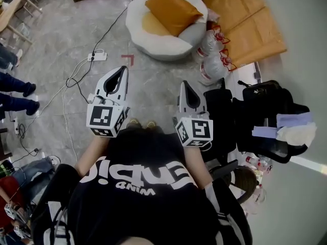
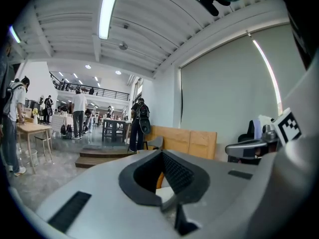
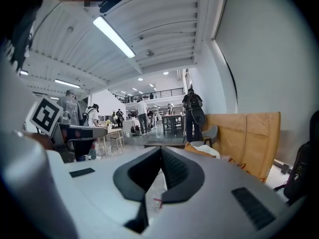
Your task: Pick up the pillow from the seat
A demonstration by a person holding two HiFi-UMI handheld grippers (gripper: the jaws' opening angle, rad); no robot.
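An orange pillow (image 1: pixel 173 8) leans on a round white seat (image 1: pixel 148 41) at the far end of the floor in the head view. My left gripper (image 1: pixel 122 69) and right gripper (image 1: pixel 184 84) are held side by side well short of the seat, both shut and empty, tips pointing toward it. In the left gripper view the shut jaws of the left gripper (image 2: pixel 162 152) fill the lower frame, and a sliver of orange shows through their gap. In the right gripper view the right gripper (image 3: pixel 160 148) is shut, with the pillow's (image 3: pixel 191 147) edge just beyond.
Clear plastic bags with red ties (image 1: pixel 214 55) stand right of the seat, beside leaning wooden panels (image 1: pixel 250 24). A black chair with bags (image 1: pixel 265 111) is at my right. A power strip and cables (image 1: pixel 97 56) lie on the floor to the left, near people's legs (image 1: pixel 15 91).
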